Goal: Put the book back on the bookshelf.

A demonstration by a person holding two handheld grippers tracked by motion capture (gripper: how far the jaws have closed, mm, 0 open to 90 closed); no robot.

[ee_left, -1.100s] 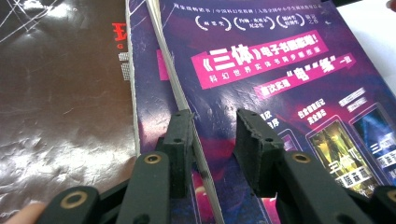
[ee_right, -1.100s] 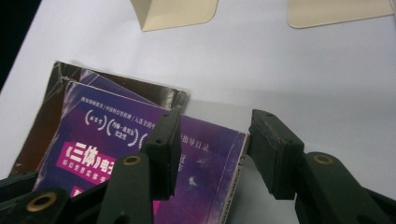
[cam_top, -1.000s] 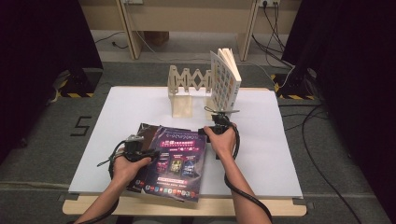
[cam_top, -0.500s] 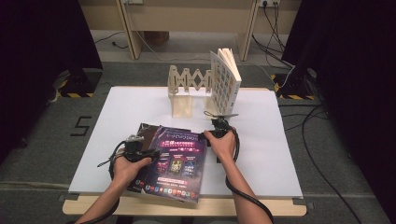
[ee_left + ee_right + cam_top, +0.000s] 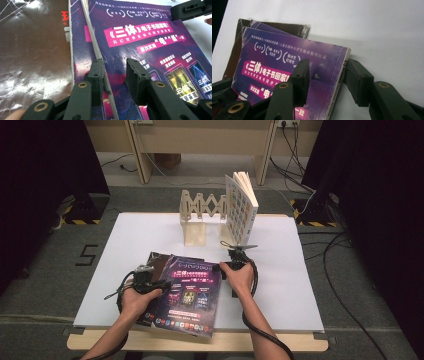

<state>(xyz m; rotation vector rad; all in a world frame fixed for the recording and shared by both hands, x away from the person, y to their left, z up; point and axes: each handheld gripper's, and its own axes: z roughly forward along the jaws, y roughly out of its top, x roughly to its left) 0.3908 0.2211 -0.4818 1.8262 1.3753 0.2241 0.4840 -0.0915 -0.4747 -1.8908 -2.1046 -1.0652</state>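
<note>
A purple book (image 5: 192,290) lies on top of a small stack near the table's front edge. My left gripper (image 5: 167,284) is at its left side. In the left gripper view the jaws (image 5: 115,70) stand apart: one beside the page edge, the other over the cover (image 5: 150,37). My right gripper (image 5: 223,267) is at the book's far right corner. In the right gripper view its jaws (image 5: 325,72) straddle that corner (image 5: 287,62), one over the cover and one against the spine. They have just been closing, still with a gap.
A dark brown magazine (image 5: 155,260) and a second purple one (image 5: 77,50) lie under the top book. At the back of the white table (image 5: 300,270) a wooden accordion rack (image 5: 200,212) holds an upright book (image 5: 240,210). Cables trail on the floor at the right.
</note>
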